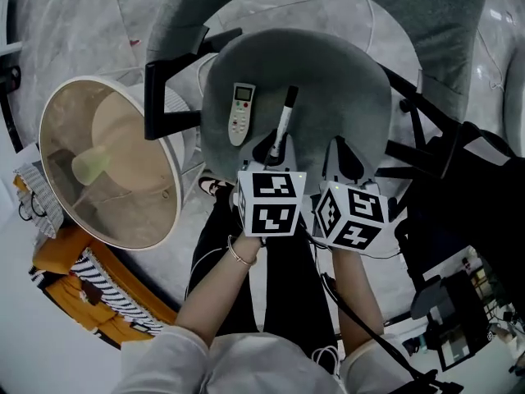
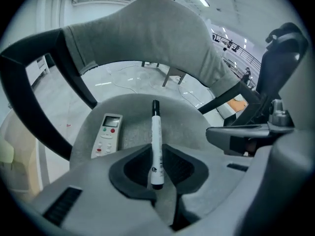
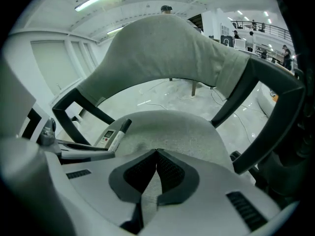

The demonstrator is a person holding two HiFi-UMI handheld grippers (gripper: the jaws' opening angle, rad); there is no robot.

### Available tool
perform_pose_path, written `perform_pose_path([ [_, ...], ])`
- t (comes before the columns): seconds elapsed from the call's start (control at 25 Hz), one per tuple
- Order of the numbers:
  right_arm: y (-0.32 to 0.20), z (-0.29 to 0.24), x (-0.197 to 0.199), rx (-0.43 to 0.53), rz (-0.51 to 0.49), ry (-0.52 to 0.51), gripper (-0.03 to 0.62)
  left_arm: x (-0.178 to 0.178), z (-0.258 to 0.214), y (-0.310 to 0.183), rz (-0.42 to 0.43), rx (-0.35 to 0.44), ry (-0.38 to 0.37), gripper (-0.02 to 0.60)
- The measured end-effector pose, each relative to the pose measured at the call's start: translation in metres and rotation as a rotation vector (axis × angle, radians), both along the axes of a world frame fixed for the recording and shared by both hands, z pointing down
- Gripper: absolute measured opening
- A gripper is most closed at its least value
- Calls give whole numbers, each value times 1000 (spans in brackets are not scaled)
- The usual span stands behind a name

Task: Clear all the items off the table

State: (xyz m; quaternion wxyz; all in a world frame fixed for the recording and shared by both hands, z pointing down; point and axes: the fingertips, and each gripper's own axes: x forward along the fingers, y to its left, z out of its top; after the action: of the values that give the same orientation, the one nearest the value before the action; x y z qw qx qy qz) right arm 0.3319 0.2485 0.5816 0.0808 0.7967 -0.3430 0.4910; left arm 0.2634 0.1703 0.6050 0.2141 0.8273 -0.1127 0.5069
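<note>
left gripper [image 2: 156, 167] is clamped on the marker [image 2: 156, 136], which pokes out over the chair seat [image 1: 344, 97] just right of the remote [image 1: 240, 113] lying near the seat's left edge, right gripper [image 3: 156, 154] pinched shut on nothing

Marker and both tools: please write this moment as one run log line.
left tool: shut on marker | right tool: shut, empty | remote: lying on chair seat

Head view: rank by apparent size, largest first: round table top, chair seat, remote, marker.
1. chair seat and round table top: they look about alike, and the table may sit nearer the camera, so they are not ranked.
2. remote: about as long as the marker, but wider.
3. marker: the thinnest.
</note>
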Motion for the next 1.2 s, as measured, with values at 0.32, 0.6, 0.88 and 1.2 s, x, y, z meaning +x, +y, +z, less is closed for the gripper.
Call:
perform_pose_path([
  [0.32,11,24,13,-19,-27,-11,25,5,44,2,-54,13,-61,72],
  [0.6,18,25,16,-20,-9,-24,25,7,44,5,-47,-16,-61,93],
  [0.88,1,7,10,-13,-38,-14,25,5,12,-5,-83,17,-25,107],
  [1.2,-51,-28,-43,4,-178,0,25,-60,-27,-44,-221,26,2,94],
])
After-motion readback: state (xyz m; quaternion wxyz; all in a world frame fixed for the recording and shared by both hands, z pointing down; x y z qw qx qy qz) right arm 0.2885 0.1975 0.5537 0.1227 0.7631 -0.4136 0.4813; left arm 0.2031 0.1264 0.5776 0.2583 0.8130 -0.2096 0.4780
